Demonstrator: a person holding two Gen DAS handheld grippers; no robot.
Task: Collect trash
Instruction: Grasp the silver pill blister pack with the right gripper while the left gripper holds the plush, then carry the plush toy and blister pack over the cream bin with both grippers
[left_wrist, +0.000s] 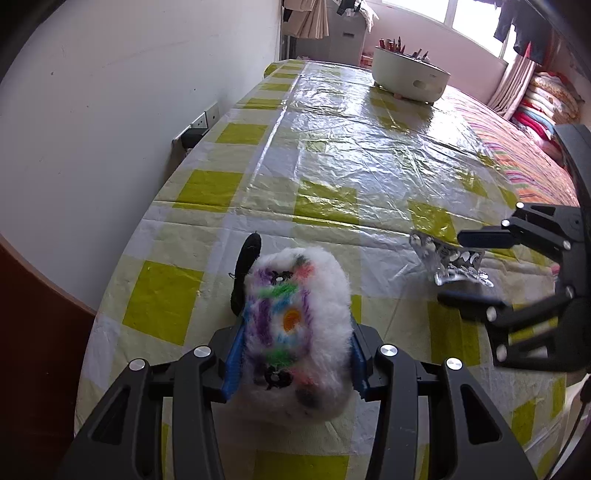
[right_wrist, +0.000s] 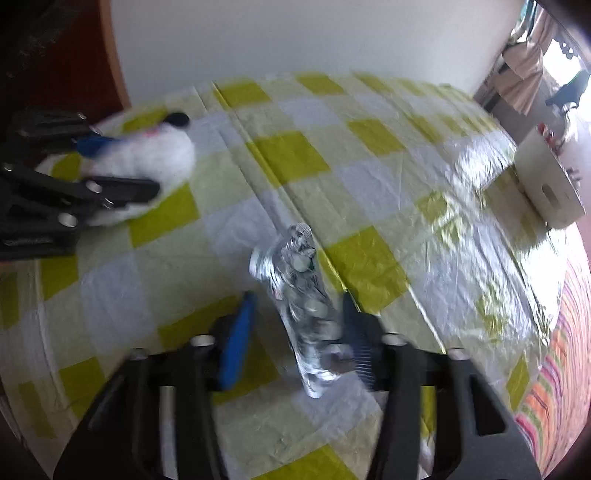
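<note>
My left gripper (left_wrist: 295, 350) is shut on a white fluffy toy (left_wrist: 295, 325) with coloured marks and a black ear, held just above the checked table. It also shows in the right wrist view (right_wrist: 140, 158) at the far left. A crumpled silver blister pack (right_wrist: 303, 295) lies between the fingers of my right gripper (right_wrist: 295, 332), which is open around it; the pack rests against the right finger. In the left wrist view the pack (left_wrist: 450, 262) sits between the right gripper's fingertips (left_wrist: 458, 266).
The round table has a yellow-and-white checked plastic cover (left_wrist: 332, 166). A white bin (left_wrist: 410, 77) holding trash stands at the far side, also in the right wrist view (right_wrist: 546, 184). A wall with a socket (left_wrist: 201, 123) runs along the left.
</note>
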